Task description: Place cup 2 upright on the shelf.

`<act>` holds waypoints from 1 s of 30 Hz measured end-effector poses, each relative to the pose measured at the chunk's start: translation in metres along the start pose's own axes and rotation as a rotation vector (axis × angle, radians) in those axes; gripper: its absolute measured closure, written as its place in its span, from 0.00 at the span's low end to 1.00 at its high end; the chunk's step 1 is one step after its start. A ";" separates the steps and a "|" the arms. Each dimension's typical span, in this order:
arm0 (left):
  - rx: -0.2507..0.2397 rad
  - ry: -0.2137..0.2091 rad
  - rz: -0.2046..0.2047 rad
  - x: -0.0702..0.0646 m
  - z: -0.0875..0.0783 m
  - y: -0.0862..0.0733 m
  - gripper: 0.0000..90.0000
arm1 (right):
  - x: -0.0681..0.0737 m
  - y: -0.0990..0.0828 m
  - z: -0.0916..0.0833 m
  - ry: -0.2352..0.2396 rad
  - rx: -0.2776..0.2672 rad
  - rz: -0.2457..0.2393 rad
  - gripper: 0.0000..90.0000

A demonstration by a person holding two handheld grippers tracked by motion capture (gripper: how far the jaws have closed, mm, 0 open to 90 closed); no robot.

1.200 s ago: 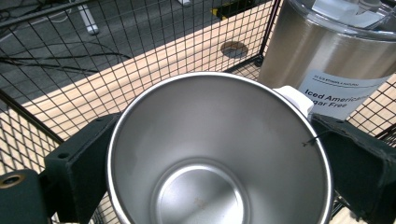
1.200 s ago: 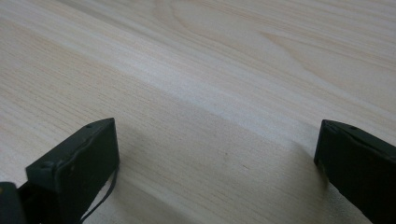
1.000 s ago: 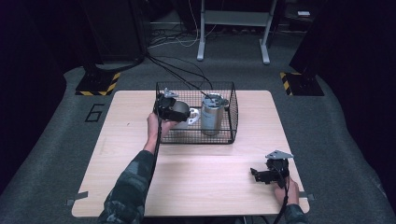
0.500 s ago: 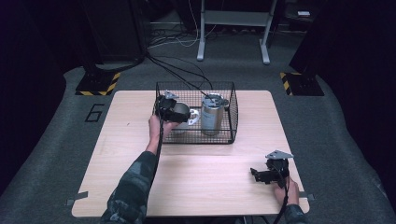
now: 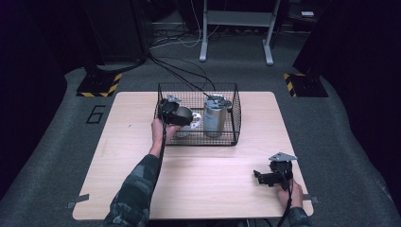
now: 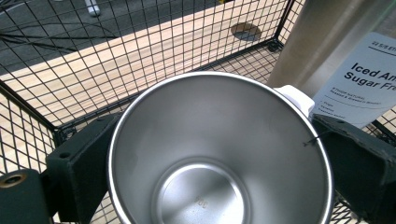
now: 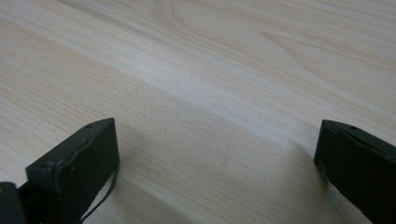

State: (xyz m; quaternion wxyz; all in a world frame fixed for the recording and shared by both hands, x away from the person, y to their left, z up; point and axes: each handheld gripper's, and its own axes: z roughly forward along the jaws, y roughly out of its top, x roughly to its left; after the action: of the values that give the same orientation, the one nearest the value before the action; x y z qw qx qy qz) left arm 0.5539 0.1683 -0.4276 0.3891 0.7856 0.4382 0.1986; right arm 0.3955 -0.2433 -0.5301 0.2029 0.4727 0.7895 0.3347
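Note:
A black wire basket stands at the middle of the wooden table. My left gripper reaches over its left wall and is shut on a steel mug with a white handle. In the left gripper view the mug sits mouth-up and empty between the two jaws of the left gripper, inside the basket. A tall steel canister with a printed label stands upright just right of the mug. My right gripper rests open near the table's front right, its jaws apart over bare wood in the right gripper view.
The table sits on grey carpet. Cables run from the basket's far side to the floor behind. Yellow-black stands flank the far corners. A round dark spot marks the wood beyond the basket.
The left hand has shifted very slightly at the basket's left wall, still with the mug in its gripper. The right gripper has stayed put.

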 end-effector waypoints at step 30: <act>0.031 0.004 -0.034 0.002 0.007 -0.006 0.07 | 0.000 0.000 0.000 0.001 0.000 0.004 0.00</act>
State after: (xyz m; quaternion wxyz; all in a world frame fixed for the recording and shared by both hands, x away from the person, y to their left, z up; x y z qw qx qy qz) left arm 0.5569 0.1687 -0.4364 0.3794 0.7835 0.4554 0.1865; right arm 0.3954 -0.2430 -0.5301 0.2017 0.4741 0.7887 0.3353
